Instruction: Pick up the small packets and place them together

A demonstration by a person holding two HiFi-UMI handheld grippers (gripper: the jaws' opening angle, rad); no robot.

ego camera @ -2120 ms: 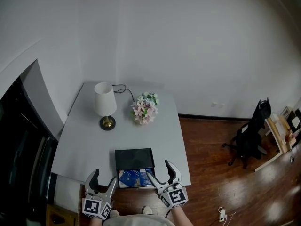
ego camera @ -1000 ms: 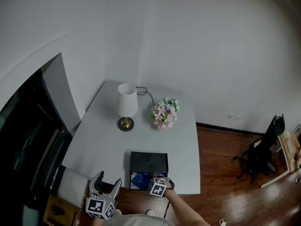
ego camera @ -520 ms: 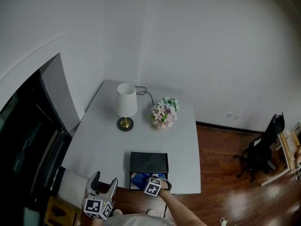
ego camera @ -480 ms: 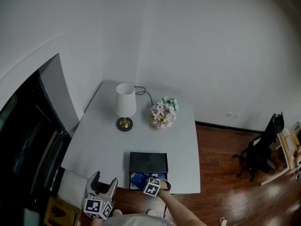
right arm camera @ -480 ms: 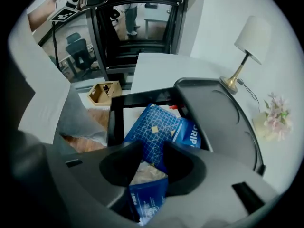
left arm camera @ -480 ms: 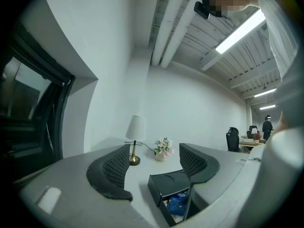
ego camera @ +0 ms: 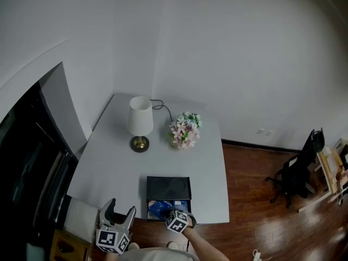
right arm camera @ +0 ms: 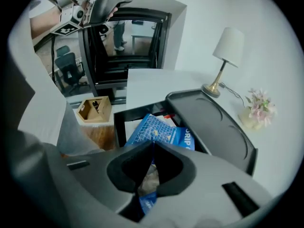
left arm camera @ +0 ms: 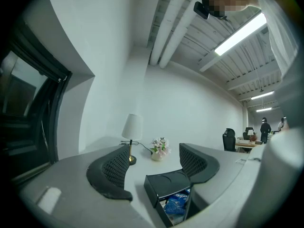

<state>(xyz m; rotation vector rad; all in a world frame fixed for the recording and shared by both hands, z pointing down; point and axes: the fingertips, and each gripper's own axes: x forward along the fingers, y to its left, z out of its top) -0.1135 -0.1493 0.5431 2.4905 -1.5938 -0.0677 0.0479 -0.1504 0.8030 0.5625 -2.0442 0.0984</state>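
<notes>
My right gripper (right arm camera: 152, 146) has just been closing, and its jaws are now clenched on the edge of one blue packet (right arm camera: 159, 129). The packet has a pale grid pattern. More of its wrapper shows through the gap behind the pads.

That packet is still inside the single black box (ego camera: 150, 206). The box sits at the near edge of the surface (ego camera: 109, 162), toward the near right corner. Its lid (ego camera: 168, 187) is folded back flat and has two round recesses. In the right gripper view I read "DRIP" in white on blue wrapper just beside the pinch. In the left gripper view, the blue wrapper in the box shows letters that look like "RIP COFF". I can see at least two packets (ego camera: 161, 207) overlapping in the box, but I cannot count them exactly.

My left gripper (ego camera: 120, 205) is released, with its jaws wide apart and nothing between them. It hovers off the near edge, left of the box.

Toward the far edge stand one white-shaded lamp (ego camera: 140, 123) and, to its right, one bunch of flowers (ego camera: 185, 129). One small wooden box (right arm camera: 95, 109) sits on the floor, and one office chair (ego camera: 296, 170) stands well apart.
</notes>
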